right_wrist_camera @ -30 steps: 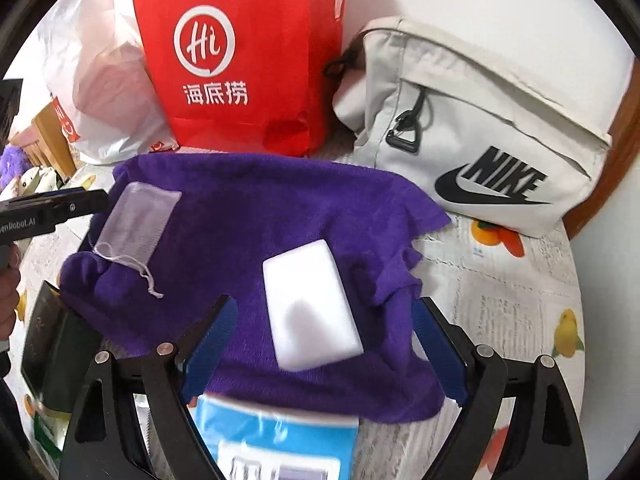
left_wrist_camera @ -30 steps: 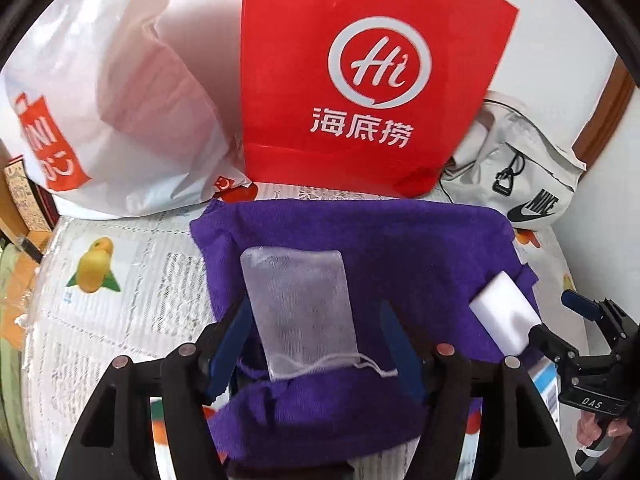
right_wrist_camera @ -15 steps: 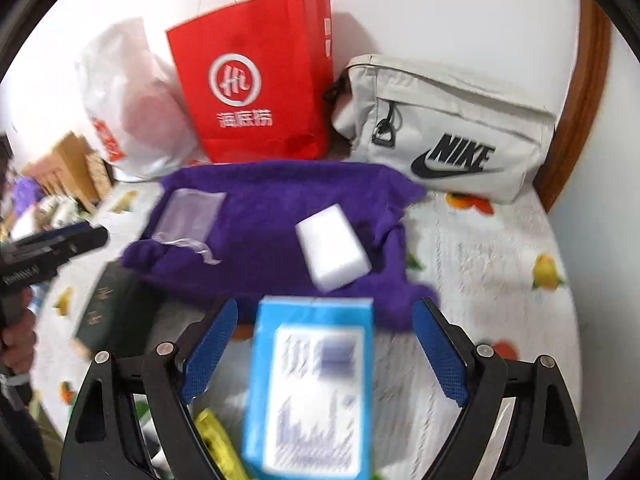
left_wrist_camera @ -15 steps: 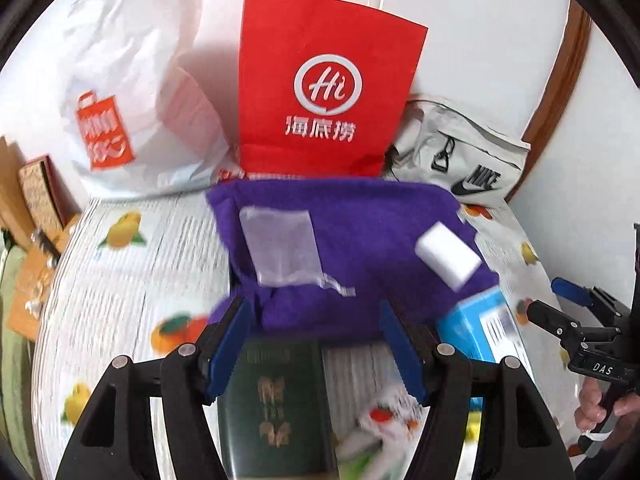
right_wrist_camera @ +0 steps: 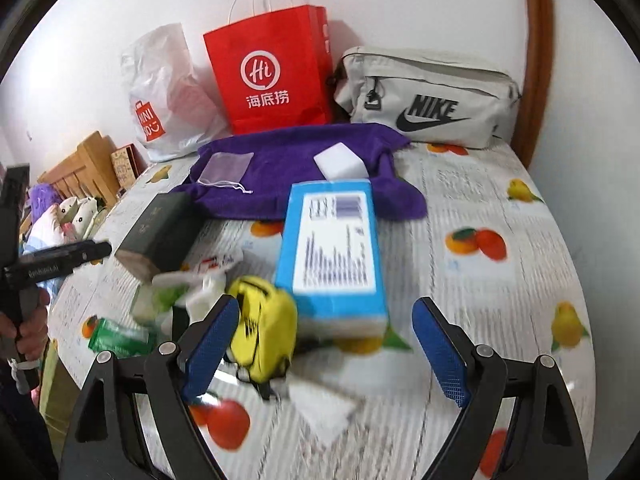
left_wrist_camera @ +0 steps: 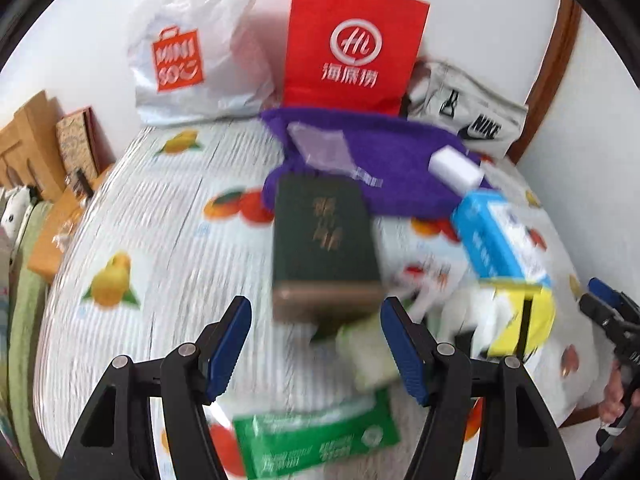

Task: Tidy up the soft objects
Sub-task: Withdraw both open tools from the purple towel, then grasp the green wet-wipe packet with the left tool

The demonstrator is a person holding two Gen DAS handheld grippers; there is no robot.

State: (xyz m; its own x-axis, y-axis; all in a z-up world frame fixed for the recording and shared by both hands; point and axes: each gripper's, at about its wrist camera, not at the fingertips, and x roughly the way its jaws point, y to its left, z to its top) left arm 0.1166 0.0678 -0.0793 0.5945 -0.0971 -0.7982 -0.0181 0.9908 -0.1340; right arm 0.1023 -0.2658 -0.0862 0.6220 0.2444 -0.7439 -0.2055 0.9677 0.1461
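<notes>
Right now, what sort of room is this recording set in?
Probably a bedroom at home: a fruit-print bedsheet covers a mattress-like surface, a wooden headboard stands at one end, and plush toys lie beside it.

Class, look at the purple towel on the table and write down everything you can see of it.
The purple towel is a soft, fuzzy cloth lying flat but rumpled on the fruit-print tablecloth, its edges wavy and one corner trailing forward. It sits in front of the red paper bag and the grey Nike bag. A sheer drawstring pouch and a white sponge block rest on top. The blue box and a dark green book lie at its near edge. No tongs touch it.
</notes>
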